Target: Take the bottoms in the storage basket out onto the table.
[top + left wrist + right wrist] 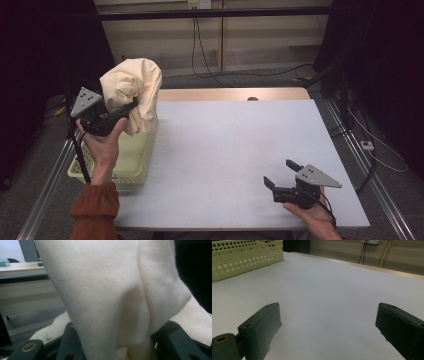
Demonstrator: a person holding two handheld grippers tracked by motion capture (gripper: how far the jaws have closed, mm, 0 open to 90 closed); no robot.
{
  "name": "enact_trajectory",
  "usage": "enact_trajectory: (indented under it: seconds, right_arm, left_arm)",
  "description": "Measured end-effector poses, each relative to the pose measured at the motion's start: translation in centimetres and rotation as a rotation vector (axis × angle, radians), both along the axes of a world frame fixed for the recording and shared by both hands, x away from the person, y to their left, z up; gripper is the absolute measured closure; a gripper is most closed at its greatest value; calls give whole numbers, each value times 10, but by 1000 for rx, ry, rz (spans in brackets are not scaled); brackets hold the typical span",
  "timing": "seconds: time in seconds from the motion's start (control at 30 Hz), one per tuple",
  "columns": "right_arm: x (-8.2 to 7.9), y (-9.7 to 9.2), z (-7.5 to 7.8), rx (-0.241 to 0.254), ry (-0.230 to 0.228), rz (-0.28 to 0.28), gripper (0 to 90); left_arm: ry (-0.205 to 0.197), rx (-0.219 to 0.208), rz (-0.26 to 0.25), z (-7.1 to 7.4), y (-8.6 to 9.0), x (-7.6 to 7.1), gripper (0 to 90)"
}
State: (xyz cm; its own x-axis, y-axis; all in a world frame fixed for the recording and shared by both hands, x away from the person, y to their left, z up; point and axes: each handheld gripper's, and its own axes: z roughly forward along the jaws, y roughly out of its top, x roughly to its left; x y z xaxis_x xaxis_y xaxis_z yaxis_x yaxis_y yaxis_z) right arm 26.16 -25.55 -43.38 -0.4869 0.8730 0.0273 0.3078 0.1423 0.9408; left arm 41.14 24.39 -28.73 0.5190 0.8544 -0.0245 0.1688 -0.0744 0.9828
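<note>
Left gripper [131,106] is up over the yellow perforated basket [131,159] at the table's [235,150] left edge, jaws pinching a cream cloth [132,87] that hangs bunched above it. Over at the near right, right gripper [282,173] hovers low above bare tabletop, jaws spread wide, gripping nothing.

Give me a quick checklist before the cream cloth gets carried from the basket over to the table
1. Left gripper shut on the cream cloth: ok, fabric is bunched between its jaws in the left gripper view.
2. Cloth lifted clear of the yellow basket: not ok, its lower end hangs at the basket's rim.
3. Landing area on the white table bare: ok.
4. Right gripper open and ready: ok, jaws wide apart, low near the table's right front.
5. Anything left inside the basket: cannot tell.
</note>
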Motion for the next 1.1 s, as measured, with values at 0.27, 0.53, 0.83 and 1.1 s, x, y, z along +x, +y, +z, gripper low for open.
enact_trajectory:
  seconds: [0.27,0.53,0.83,1.1]
  right_arm:
    - [0,0,0,0,1,0,62]
    - [0,0,0,1,0,3,62]
    - [0,0,0,-1,1,3,60]
    - [0,0,0,2,1,5,54]
  left_arm:
    - [-2,-2,-6,3,-4,-2,578]
    - [11,-1,-23,2,-9,-1,578]
    - [17,0,-41,2,-17,-1,577]
    - [18,5,-56,5,-24,-4,578]
